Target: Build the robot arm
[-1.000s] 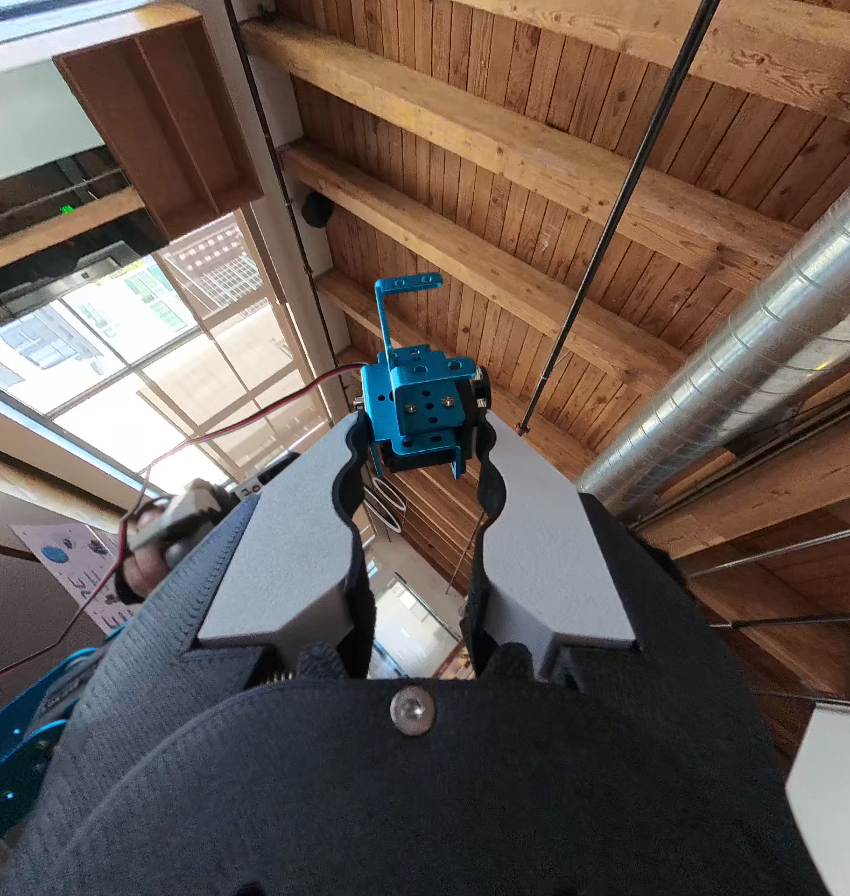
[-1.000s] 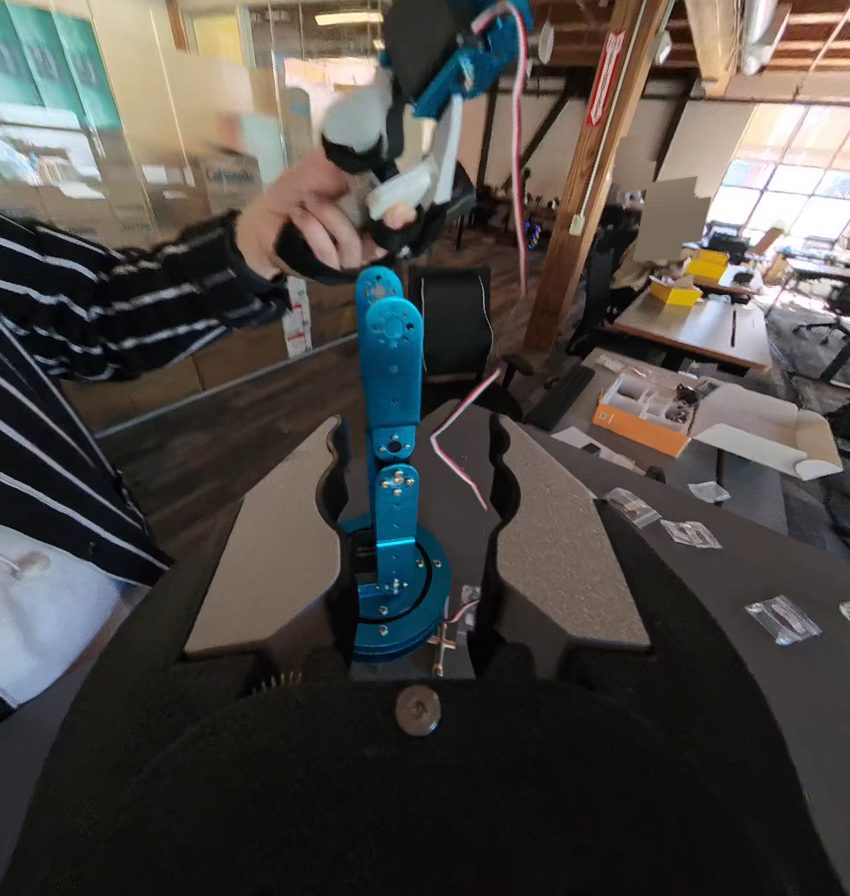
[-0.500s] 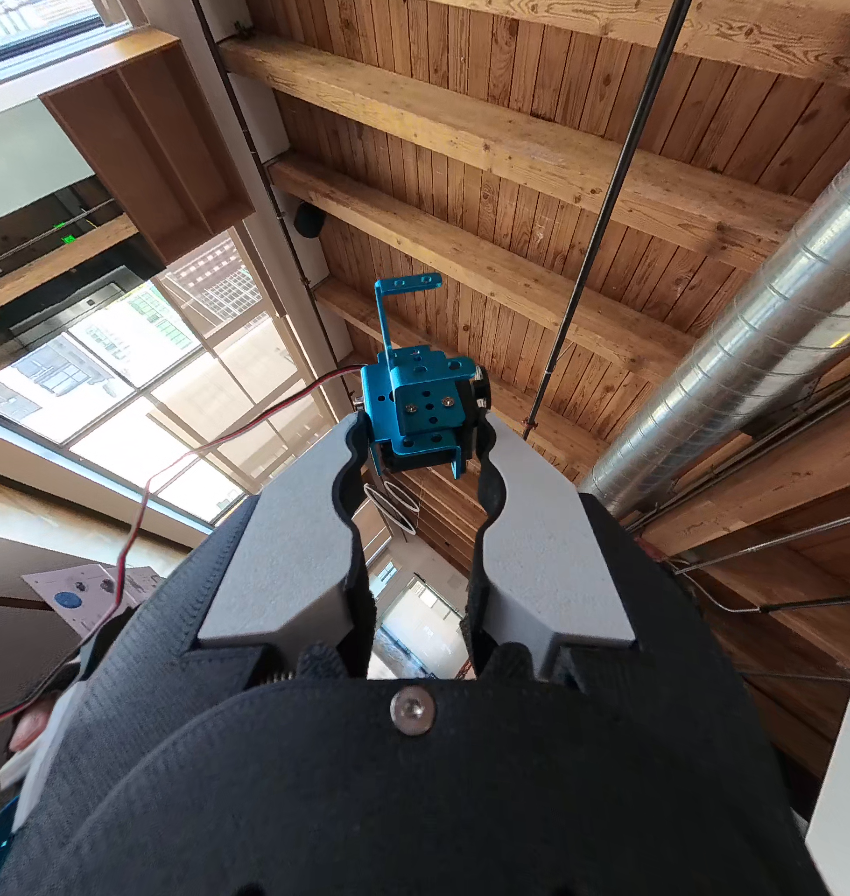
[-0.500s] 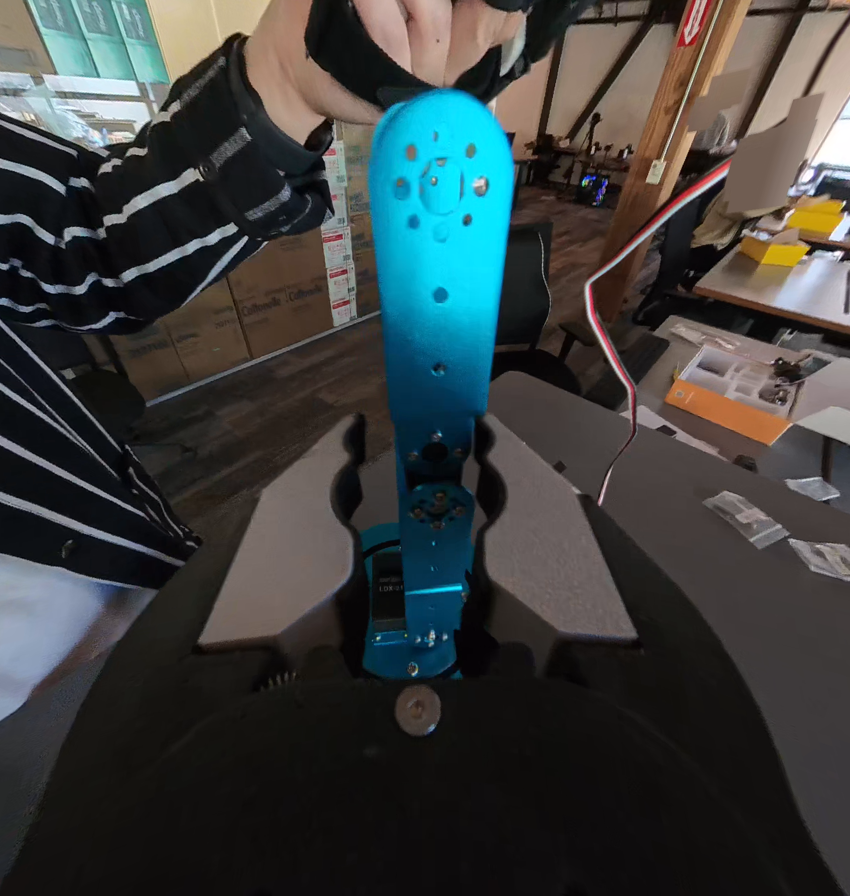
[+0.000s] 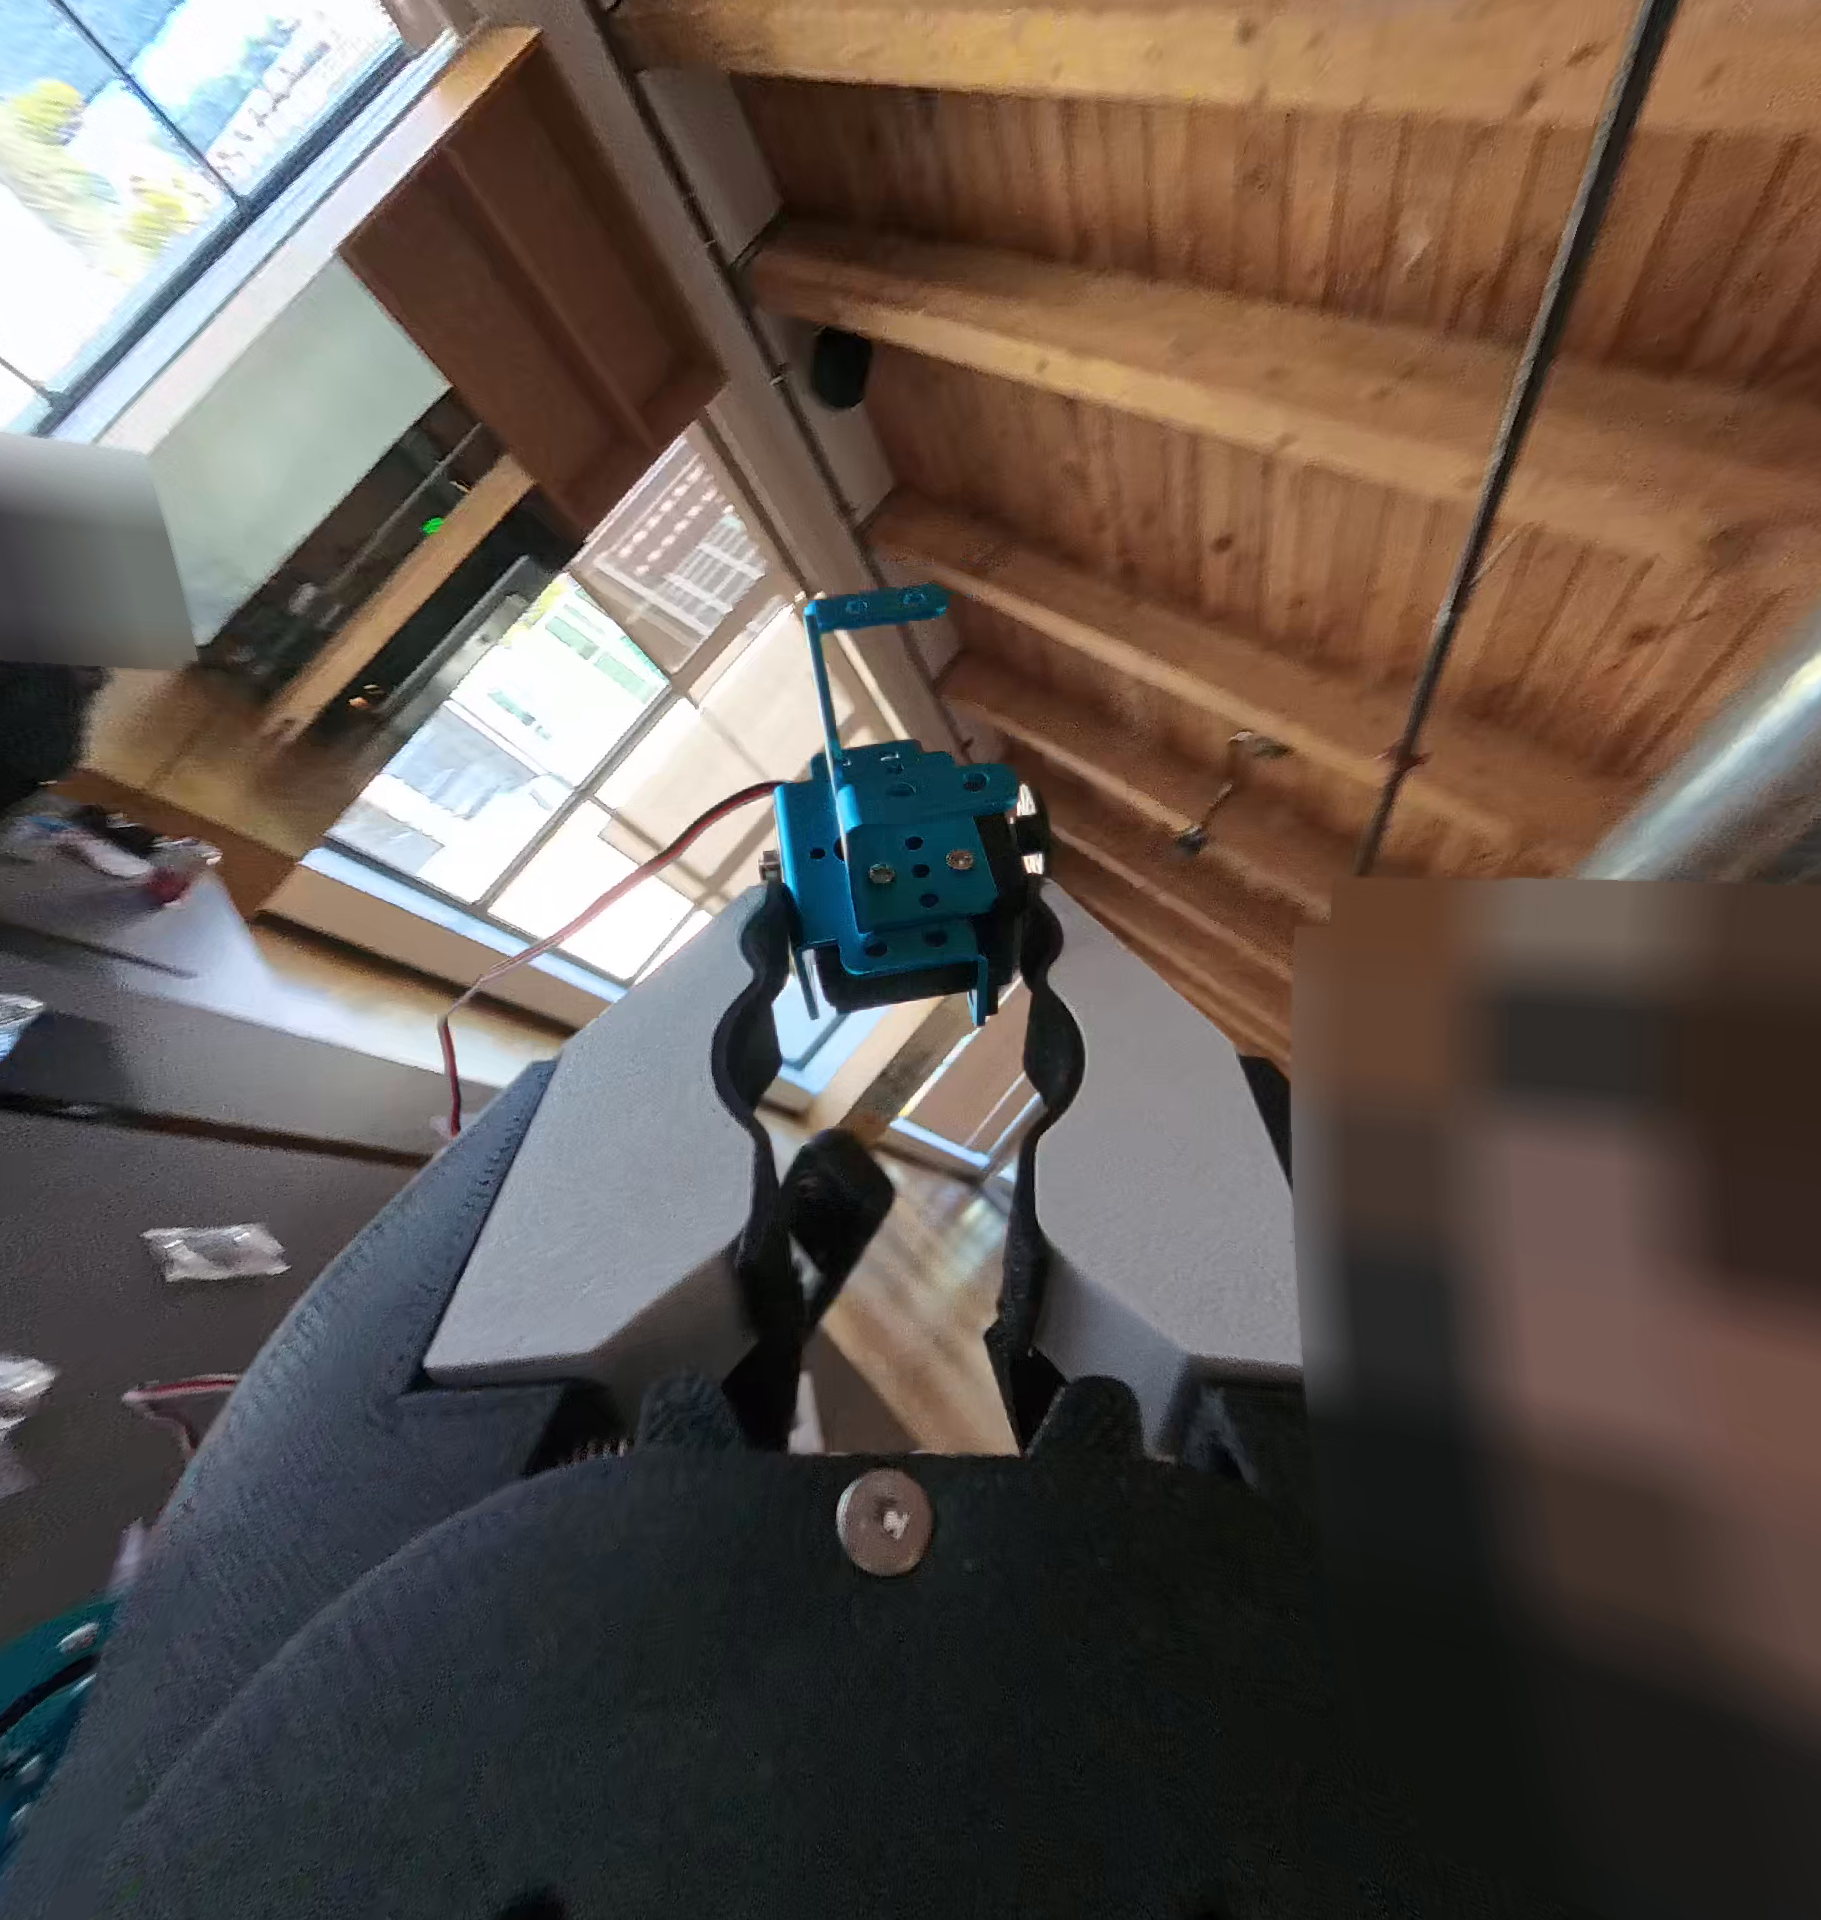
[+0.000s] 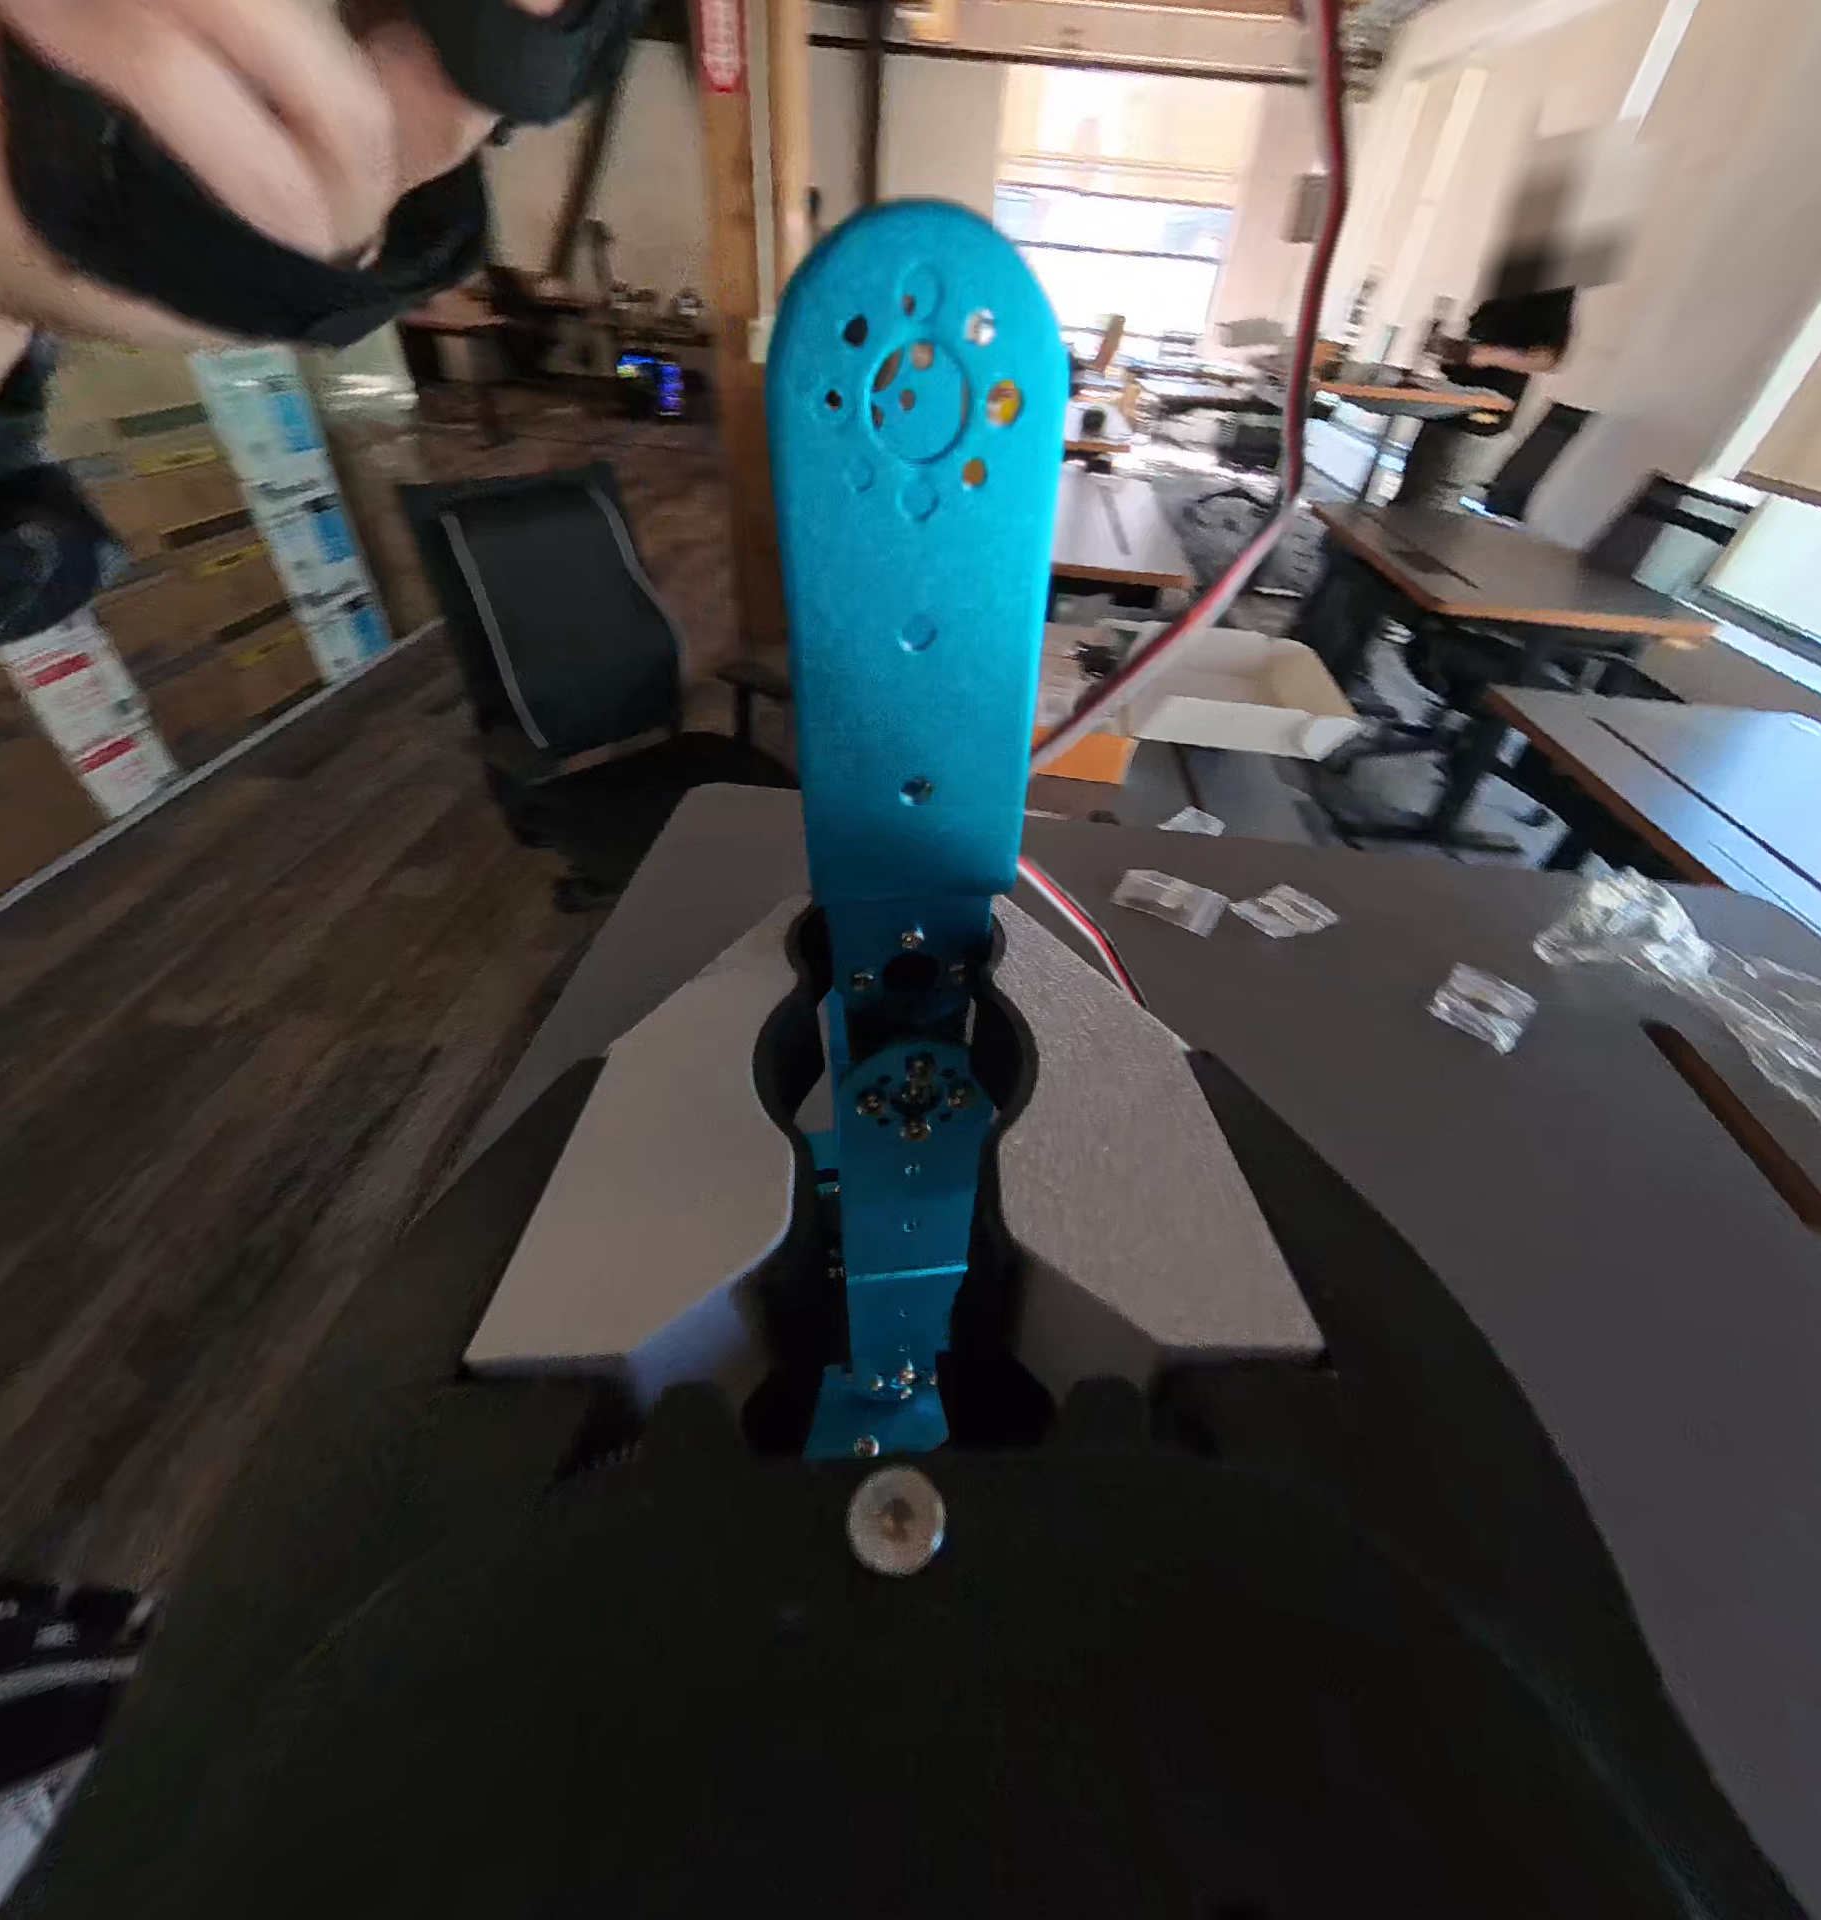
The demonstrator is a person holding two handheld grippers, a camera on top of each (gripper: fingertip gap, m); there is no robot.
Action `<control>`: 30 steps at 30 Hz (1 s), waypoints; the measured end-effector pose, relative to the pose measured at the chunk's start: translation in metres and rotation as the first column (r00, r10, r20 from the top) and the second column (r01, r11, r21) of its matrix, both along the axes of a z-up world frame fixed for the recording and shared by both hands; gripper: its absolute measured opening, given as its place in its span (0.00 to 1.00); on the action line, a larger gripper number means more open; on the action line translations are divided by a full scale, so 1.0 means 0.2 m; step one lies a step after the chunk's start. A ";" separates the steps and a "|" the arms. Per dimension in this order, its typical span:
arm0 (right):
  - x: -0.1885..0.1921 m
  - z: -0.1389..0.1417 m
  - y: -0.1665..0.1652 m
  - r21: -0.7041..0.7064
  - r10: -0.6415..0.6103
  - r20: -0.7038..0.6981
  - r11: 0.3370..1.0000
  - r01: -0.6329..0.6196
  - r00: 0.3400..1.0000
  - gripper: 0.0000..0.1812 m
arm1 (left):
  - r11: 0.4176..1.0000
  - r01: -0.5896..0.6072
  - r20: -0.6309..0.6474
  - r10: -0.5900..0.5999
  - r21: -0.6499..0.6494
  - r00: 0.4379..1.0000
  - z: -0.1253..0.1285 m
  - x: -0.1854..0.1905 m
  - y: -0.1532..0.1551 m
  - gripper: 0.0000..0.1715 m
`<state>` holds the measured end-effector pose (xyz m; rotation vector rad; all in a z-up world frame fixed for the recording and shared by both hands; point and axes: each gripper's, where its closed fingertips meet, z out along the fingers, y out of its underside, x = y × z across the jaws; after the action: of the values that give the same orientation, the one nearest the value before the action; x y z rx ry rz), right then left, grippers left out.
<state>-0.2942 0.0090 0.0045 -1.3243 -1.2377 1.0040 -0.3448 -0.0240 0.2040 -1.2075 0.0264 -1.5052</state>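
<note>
Grey matte tabletop [image 6: 1508, 1195] spreads ahead and to the right of the right gripper [image 6: 901, 997]; its far edge is seen just beyond the fingertips, and dark wooden floor [image 6: 210, 987] lies open to the left of it. Small clear plastic bags [image 6: 1482, 1006] are scattered on the surface to the right and ahead, well apart from the fingers. Farther ahead a black chair [image 6: 558, 623], stacked cardboard boxes [image 6: 158, 623] and brown desks [image 6: 1529, 582] are seen.

Above the left gripper [image 5: 901, 935] wooden ceiling beams [image 5: 1249, 353] are seen, with windows [image 5: 532, 790] to the upper left; the space around its fingertips is free.

A blue metal bracket block [image 5: 895, 873] with a black body inside is clamped between the left gripper's fingertips, and a red and white wire [image 5: 615, 904] trails from it down to the left.

A blue metal arm [image 6: 911, 665] is held upright between the right gripper's narrowly parted fingers, its rounded perforated end rising well past the tips. A hand [image 6: 189, 166] is seen blurred at the upper left.
</note>
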 end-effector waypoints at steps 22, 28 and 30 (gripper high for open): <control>0.22 0.22 -0.17 -0.011 0.049 -0.045 0.999 -0.050 0.998 0.36 | 0.988 -0.155 -0.300 0.152 0.013 0.942 -0.39 0.31 -0.07 0.25; 0.22 0.36 -0.19 0.186 0.218 0.044 0.957 -0.222 0.975 0.30 | 0.976 -0.210 -0.354 0.218 0.063 0.909 -0.43 0.36 -0.09 0.25; 0.20 0.33 -0.19 0.241 0.236 0.125 0.935 -0.260 0.964 0.30 | 0.971 -0.228 -0.357 0.241 0.077 0.902 -0.44 0.37 -0.10 0.25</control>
<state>-0.2551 -0.0290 0.0697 -1.0407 -1.5810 0.9254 -0.2710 -0.0442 0.1167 -1.3968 0.1490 -1.0526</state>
